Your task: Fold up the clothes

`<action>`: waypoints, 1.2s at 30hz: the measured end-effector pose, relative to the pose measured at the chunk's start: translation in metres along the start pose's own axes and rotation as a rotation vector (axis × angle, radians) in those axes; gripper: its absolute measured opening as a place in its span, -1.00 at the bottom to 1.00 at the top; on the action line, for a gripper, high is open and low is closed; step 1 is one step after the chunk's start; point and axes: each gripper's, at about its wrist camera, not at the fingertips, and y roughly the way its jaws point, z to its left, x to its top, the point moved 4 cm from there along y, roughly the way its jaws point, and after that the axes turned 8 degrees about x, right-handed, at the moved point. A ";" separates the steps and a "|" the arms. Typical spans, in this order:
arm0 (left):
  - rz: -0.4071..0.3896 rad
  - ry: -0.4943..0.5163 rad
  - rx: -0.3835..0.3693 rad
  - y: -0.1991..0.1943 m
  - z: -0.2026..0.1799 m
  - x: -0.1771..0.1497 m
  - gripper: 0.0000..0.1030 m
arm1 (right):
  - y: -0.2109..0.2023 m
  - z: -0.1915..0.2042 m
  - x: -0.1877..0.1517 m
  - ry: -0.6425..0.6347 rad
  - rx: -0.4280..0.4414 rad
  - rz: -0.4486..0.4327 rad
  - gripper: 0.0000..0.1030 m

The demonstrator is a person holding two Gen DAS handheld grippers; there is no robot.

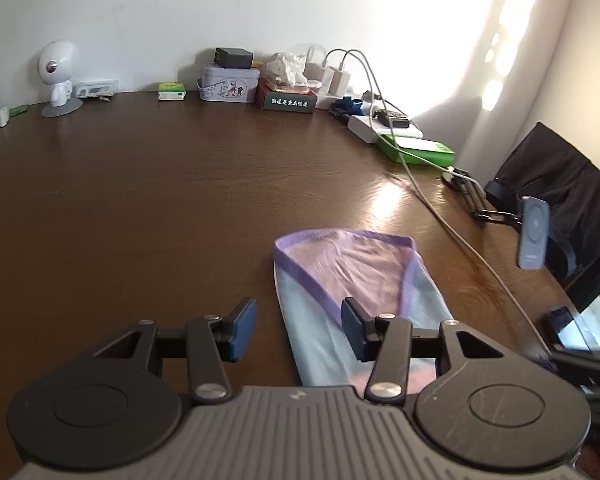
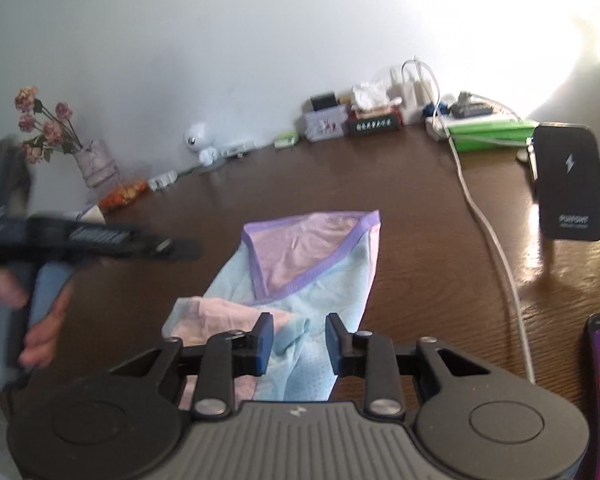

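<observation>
Garment [image 2: 300, 280] on table [image 2: 400, 200], cable [image 2: 496, 248] right

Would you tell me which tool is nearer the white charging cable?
Right. The right tool sits over the garment, beside the cable; the left tool is at the garment's far side.

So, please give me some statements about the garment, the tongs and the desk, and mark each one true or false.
1. The garment lies on the brown table. True.
2. The left tongs are clamped on the garment. False: their jaws stand open, holding nothing.
3. The right tongs are open above the near end of the garment. True.
4. The garment's trim is red. False: it is purple, around a pink panel.
5. A white cable runs across the table to the right of the garment. True.
6. The vase of dried flowers stands on the garment. False: it stands far off, by the wall.
</observation>
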 end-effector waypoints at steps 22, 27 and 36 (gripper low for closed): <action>0.020 -0.039 0.078 0.031 0.023 -0.001 -0.92 | 0.025 0.023 -0.014 -0.119 0.071 0.085 -0.44; 0.002 -0.053 0.048 0.025 0.029 0.005 -0.73 | 0.011 0.014 0.012 -0.095 0.063 0.037 -0.30; 0.012 -0.082 0.032 0.035 0.040 0.010 -0.64 | 0.070 -0.037 0.080 0.025 -0.036 0.087 -0.11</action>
